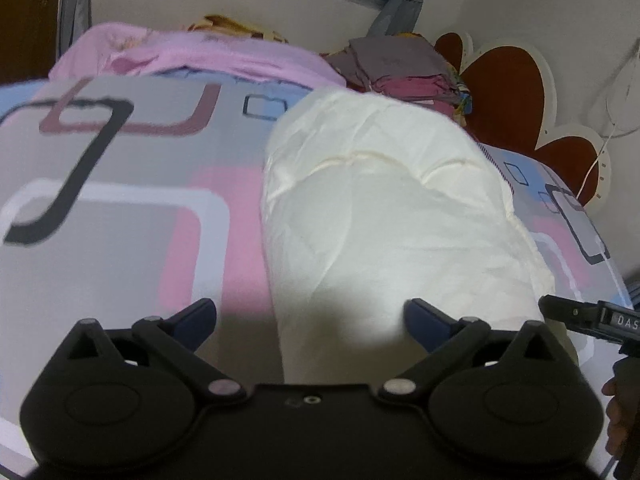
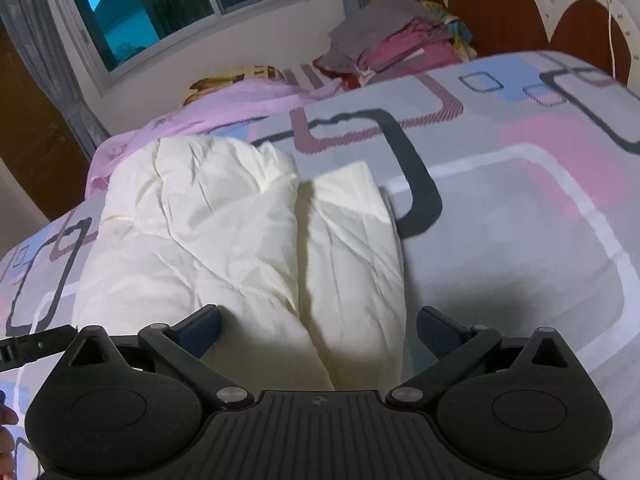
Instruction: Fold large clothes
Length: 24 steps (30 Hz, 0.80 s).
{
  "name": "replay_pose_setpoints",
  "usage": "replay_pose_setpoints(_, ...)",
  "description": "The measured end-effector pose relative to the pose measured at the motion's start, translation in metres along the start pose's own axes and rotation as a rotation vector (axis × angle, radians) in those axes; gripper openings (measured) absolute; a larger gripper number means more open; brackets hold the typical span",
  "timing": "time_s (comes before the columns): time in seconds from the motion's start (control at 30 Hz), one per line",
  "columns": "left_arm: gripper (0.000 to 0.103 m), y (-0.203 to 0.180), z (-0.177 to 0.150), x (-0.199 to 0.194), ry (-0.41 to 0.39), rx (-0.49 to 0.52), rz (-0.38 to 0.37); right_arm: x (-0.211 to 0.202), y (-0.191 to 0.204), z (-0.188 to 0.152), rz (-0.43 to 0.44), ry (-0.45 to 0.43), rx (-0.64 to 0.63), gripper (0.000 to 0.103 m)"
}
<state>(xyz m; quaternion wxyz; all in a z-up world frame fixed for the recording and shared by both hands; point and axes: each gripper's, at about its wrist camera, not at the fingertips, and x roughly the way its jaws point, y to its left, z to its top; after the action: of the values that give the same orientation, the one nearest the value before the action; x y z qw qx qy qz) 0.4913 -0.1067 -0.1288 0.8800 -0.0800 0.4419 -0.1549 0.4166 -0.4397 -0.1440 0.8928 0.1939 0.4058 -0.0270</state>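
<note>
A cream-white garment (image 1: 384, 208) lies folded in long panels on the patterned bedspread (image 1: 120, 208). In the right wrist view the same cream garment (image 2: 248, 240) shows two lengthwise folds side by side. My left gripper (image 1: 310, 318) hovers over its near end, jaws wide open, nothing between them. My right gripper (image 2: 318, 328) is also wide open above the garment's near edge, and its pads touch no cloth. The right gripper's finger (image 1: 576, 314) shows at the right edge of the left wrist view, and a left gripper finger (image 2: 36, 344) at the left edge of the right wrist view.
A pink garment (image 1: 192, 56) lies at the far side of the bed. A stack of folded clothes (image 1: 404, 68) sits by the red and white headboard (image 1: 504, 80). A window (image 2: 152, 4) and curtains lie beyond. A hand (image 1: 616, 412) shows at the right edge.
</note>
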Motion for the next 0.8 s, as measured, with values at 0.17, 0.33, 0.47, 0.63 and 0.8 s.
replay_pose_setpoints(0.17,0.103,0.011,-0.004,0.007,0.021,-0.052,-0.047,0.008,-0.009,-0.003,0.038,0.026,0.046,0.103)
replay_pose_setpoints(0.33,0.103,0.018,-0.006,0.021,0.073,-0.12,-0.139,0.019,-0.023,-0.004,0.102,0.064,0.108,0.103)
replay_pose_setpoints(0.47,0.103,0.019,-0.007,0.033,0.098,-0.144,-0.188,0.03,-0.039,-0.006,0.173,0.1,0.188,0.103)
replay_pose_setpoints(0.63,0.103,0.016,-0.009,0.045,0.127,-0.159,-0.232,0.045,-0.052,-0.01,0.243,0.137,0.259,0.103)
replay_pose_setpoints(0.8,0.103,0.007,-0.008,0.056,0.138,-0.148,-0.252,0.05,-0.055,-0.008,0.284,0.156,0.262,0.103)
